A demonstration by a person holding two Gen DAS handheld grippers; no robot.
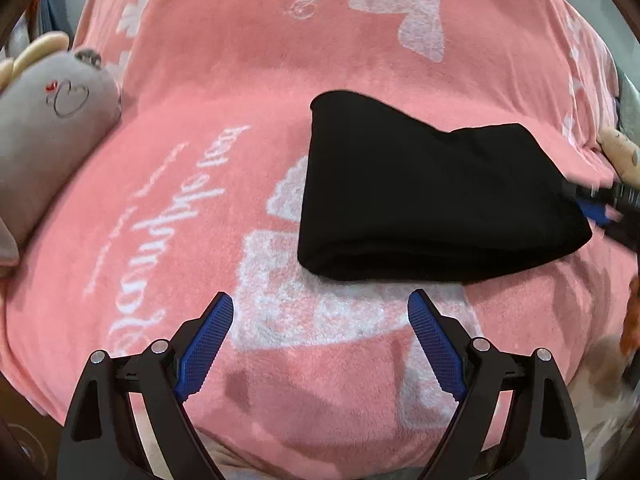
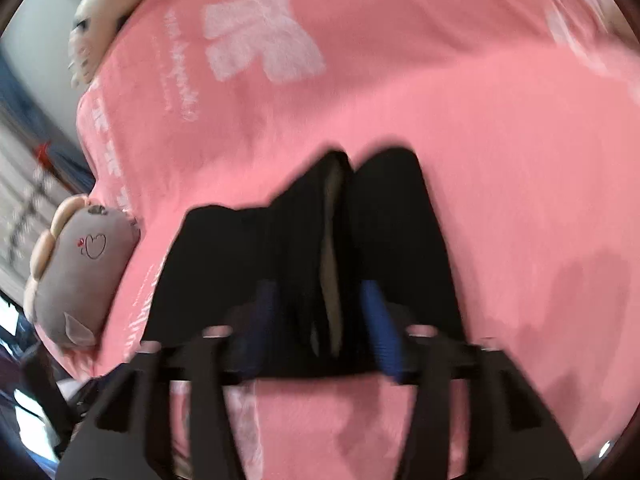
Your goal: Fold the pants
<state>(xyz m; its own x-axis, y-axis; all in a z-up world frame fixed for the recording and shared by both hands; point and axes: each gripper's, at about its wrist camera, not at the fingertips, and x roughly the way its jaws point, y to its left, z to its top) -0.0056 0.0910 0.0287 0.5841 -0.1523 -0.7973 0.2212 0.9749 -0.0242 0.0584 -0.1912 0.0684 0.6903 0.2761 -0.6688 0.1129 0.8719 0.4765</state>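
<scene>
**Folded black pants on a pink blanket, two grippers nearby**

From the left wrist camera we see our left gripper (image 1: 320,308) low in the picture, its blue fingers (image 1: 206,346) spread wide with nothing between them, only the pink blanket (image 1: 208,80) beneath. The blanket carries white lettering and a white bow print. The black pants (image 1: 432,196) lie folded into a thick bundle on the blanket, beyond the fingertips and to the right, apart from them. At the pants' right edge we see the tip of our right gripper (image 1: 596,206), blurred, touching or just beside the cloth; we cannot tell which. A grey plush toy (image 1: 52,128) lies at the left edge of the blanket, well apart from the pants.

From the right wrist camera, which is blurred, we see the right gripper (image 2: 320,316) over the near end of the pants (image 2: 248,256). Its blue fingers (image 2: 380,328) stand apart with folds of black cloth between them; whether the pads press on the cloth we cannot tell. The plush toy (image 2: 80,264) lies to the left on the blanket (image 2: 500,140).
</scene>
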